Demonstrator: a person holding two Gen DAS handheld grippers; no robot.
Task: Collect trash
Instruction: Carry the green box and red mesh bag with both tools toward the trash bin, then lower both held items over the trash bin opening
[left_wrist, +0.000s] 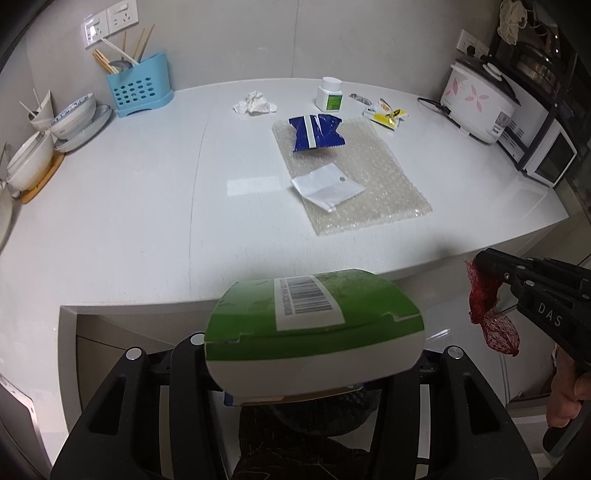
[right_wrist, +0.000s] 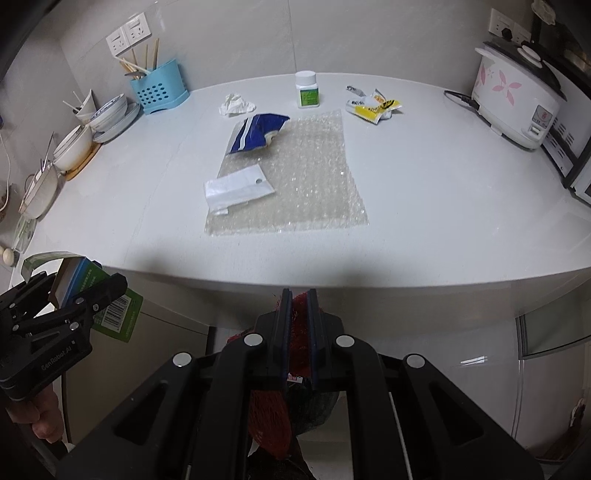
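Two grippers closed, left gripper (left_wrist: 314, 354) clamping green carton (left_wrist: 314, 325), right gripper (right_wrist: 299, 328) pinching red mesh bag (right_wrist: 267, 424)

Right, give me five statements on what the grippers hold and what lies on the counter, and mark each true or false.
1. The left gripper is clamped on a green and white carton. True.
2. The right gripper is open and holds nothing. False: it is shut on a red mesh net.
3. The blue wrapper lies on the bubble wrap. True.
4. The white bottle lies on its side on the bubble wrap. False: it stands upright on the bare counter, beyond the sheet.
5. A crumpled tissue lies on the counter, between the blue utensil holder and the bottle. True.
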